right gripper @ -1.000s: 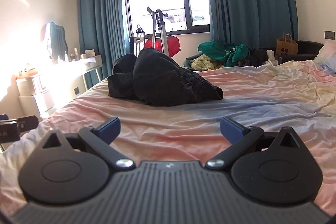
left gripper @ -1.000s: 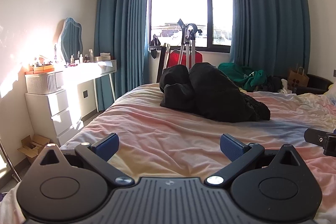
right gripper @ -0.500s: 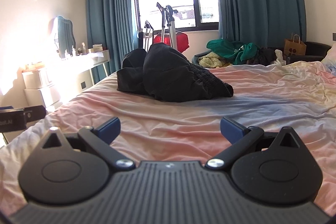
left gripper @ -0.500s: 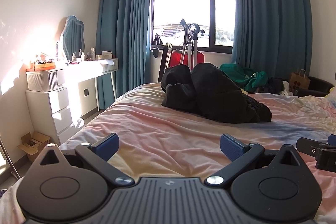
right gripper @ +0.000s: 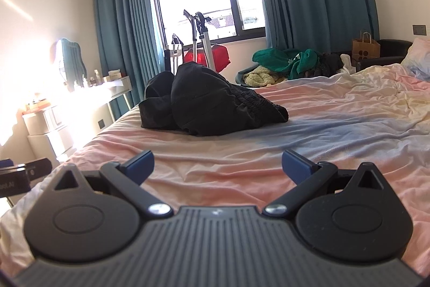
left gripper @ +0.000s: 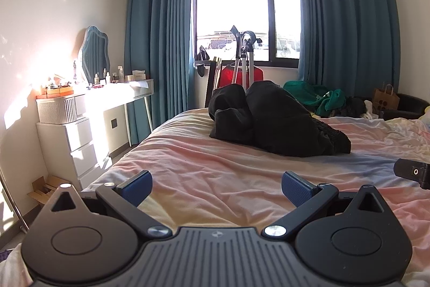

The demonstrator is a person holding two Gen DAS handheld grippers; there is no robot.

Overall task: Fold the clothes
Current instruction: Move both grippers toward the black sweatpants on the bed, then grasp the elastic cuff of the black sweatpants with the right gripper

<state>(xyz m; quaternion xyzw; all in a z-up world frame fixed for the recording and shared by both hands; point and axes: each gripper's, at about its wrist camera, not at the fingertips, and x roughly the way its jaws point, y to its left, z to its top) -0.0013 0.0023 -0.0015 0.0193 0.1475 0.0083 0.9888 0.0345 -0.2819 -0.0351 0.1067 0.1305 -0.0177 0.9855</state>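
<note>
Both tools (left gripper: 216,187) (right gripper: 217,166) slightly higher; one black garment (left gripper: 276,120).

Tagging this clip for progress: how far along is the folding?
Done: nothing visible; the crumpled black garment lies in an unfolded heap on the pink and blue bedsheet. In hand: nothing; the left tool and right tool are both open and empty, short of the heap. Left: reach it, spread it flat, fold it.

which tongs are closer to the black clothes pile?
About even, right maybe slightly. Left tongs face the black pile from its left; right tongs from its right. Both open, well short across bare sheet.
</note>
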